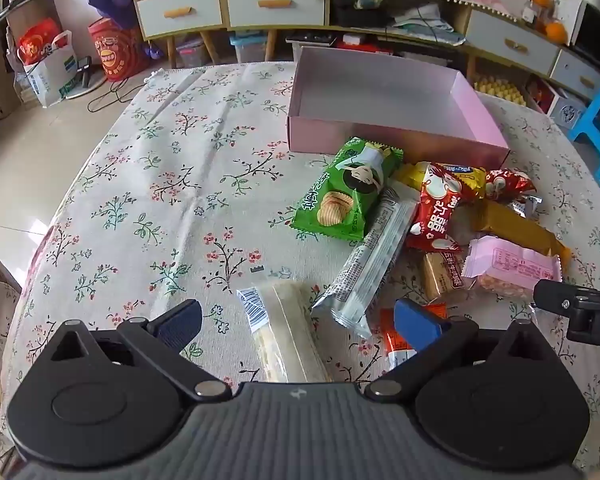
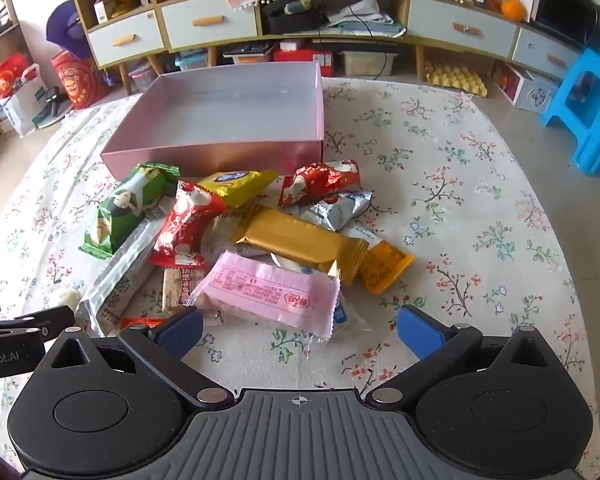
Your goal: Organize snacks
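Both tongs hang spread wide and empty over a table draped in floral cotton cloth [image 2: 460,184]. The left gripper [image 1: 296,320] straddles a pale clear-wrapped wafer bar [image 1: 288,332] at lower centre; the right gripper [image 2: 300,326] frames a crinkly pink plastic snack packet [image 2: 268,292]. Glossy foil packets – green, red, gold – lie heaped mid-frame. Behind them, upper centre, an open shallow pink cardboard box [image 2: 220,156] waits empty, likely to receive them.

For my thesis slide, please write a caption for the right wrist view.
Open right gripper above a pink packet in a snack pile, before an empty pink box on a floral tablecloth.
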